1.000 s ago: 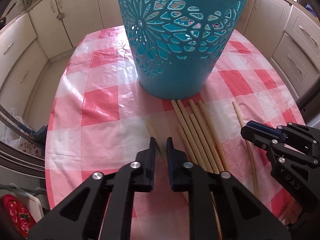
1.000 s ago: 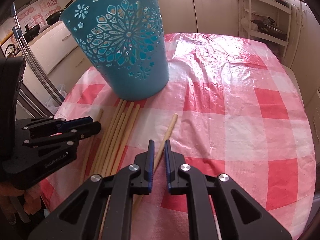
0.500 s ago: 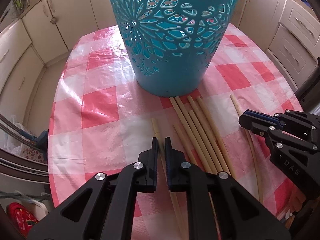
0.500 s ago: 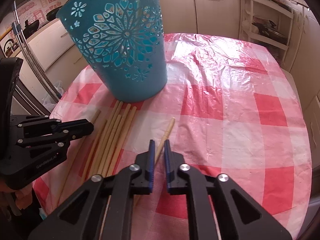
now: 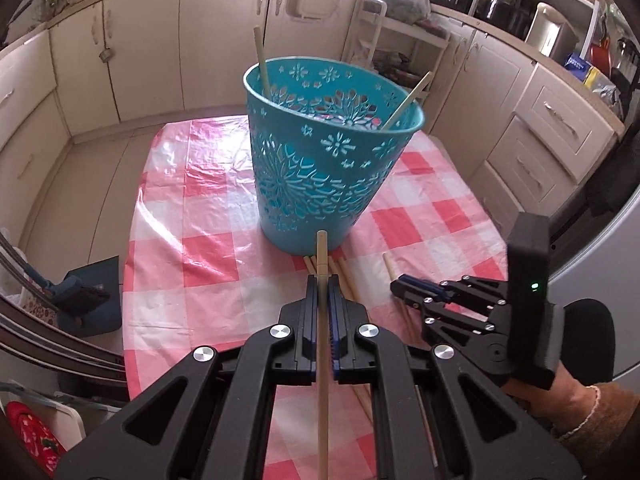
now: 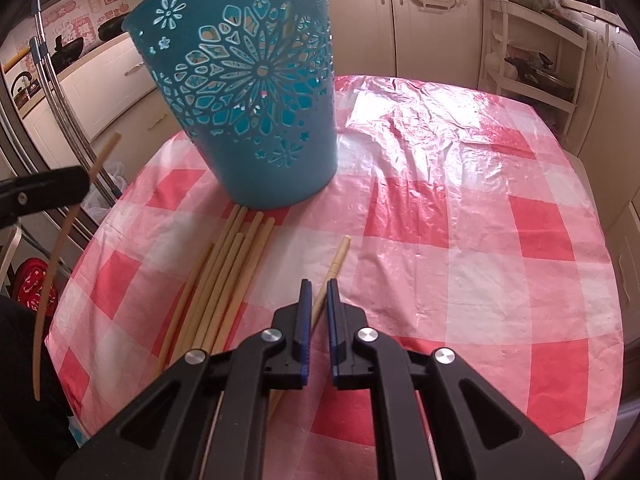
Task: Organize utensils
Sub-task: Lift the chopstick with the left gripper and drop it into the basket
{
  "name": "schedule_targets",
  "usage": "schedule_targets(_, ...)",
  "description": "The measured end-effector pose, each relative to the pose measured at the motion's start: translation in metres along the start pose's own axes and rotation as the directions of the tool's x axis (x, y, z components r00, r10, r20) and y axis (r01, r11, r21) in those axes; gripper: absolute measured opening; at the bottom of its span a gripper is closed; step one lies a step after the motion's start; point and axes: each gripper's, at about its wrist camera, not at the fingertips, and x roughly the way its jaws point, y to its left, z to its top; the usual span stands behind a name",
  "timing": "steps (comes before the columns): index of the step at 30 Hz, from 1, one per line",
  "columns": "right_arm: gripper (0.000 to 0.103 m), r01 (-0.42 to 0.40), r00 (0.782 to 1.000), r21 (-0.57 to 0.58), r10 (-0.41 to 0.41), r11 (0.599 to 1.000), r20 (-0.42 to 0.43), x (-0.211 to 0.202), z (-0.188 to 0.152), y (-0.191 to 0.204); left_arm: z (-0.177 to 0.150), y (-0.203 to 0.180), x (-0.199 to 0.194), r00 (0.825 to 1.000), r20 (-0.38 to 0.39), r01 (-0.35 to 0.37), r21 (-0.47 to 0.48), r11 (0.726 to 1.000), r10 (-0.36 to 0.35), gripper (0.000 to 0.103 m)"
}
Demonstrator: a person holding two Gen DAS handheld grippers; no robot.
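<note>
A teal cut-out basket (image 5: pixel 320 184) stands on the red-checked table (image 5: pixel 200 248); two chopsticks (image 5: pixel 262 64) lean inside it. My left gripper (image 5: pixel 322 278) is shut on one wooden chopstick (image 5: pixel 322 248), held up in the air and pointing at the basket; the right wrist view shows that stick (image 6: pixel 60 240) hanging at the left. Before the basket (image 6: pixel 248 120) lies a bundle of several chopsticks (image 6: pixel 228 280). My right gripper (image 6: pixel 318 282) is low at the table, shut on a single chopstick (image 6: pixel 340 250) that crosses its jaws at a slant and still rests on the cloth.
Cream kitchen cabinets (image 5: pixel 144 52) ring the table. A white shelf rack (image 6: pixel 532 64) stands beyond the far edge. A blue dustpan (image 5: pixel 86 300) lies on the floor to the left. A person's hand (image 5: pixel 560 392) holds the right gripper (image 5: pixel 396 286).
My left gripper has closed on a chopstick and risen with it, so the basket's rim now shows. The right gripper has stayed in place over its chopstick.
</note>
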Motion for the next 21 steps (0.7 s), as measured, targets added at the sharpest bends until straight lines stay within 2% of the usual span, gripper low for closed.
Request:
schedule_targets(6, 0.008, 0.005, 1.0, -0.005, -0.005, 1.0, 0.001, -0.001, -0.001, 0.001, 0.028, -0.018, -0.044, 0.992, 0.107, 0.068, 0.009, 0.998, -0.069, 0.005)
schedule_targets(12, 0.009, 0.007, 1.0, -0.006, -0.007, 1.0, 0.001, -0.001, -0.001, 0.002, 0.075, -0.031, -0.091, 0.96, 0.272, 0.063, 0.041, 0.997, -0.072, 0.005)
schedule_targets(15, 0.009, 0.007, 1.0, -0.007, -0.007, 1.0, 0.001, -0.001, -0.001, 0.002, 0.102, -0.038, -0.101, 0.935, 0.353, 0.007, 0.052, 0.999, -0.025, 0.005)
schedule_targets(18, 0.009, 0.007, 1.0, -0.006, -0.007, 1.0, 0.001, -0.001, -0.001, 0.002, 0.128, -0.041, -0.104, 0.899, 0.438, -0.014, 0.04, 0.999, -0.004, 0.005)
schedule_targets(21, 0.009, 0.006, 1.0, -0.005, -0.006, 1.0, 0.001, -0.001, -0.001, 0.002, 0.151, -0.038, -0.096, 0.846, 0.532, -0.035, -0.005, 0.999, 0.032, 0.005)
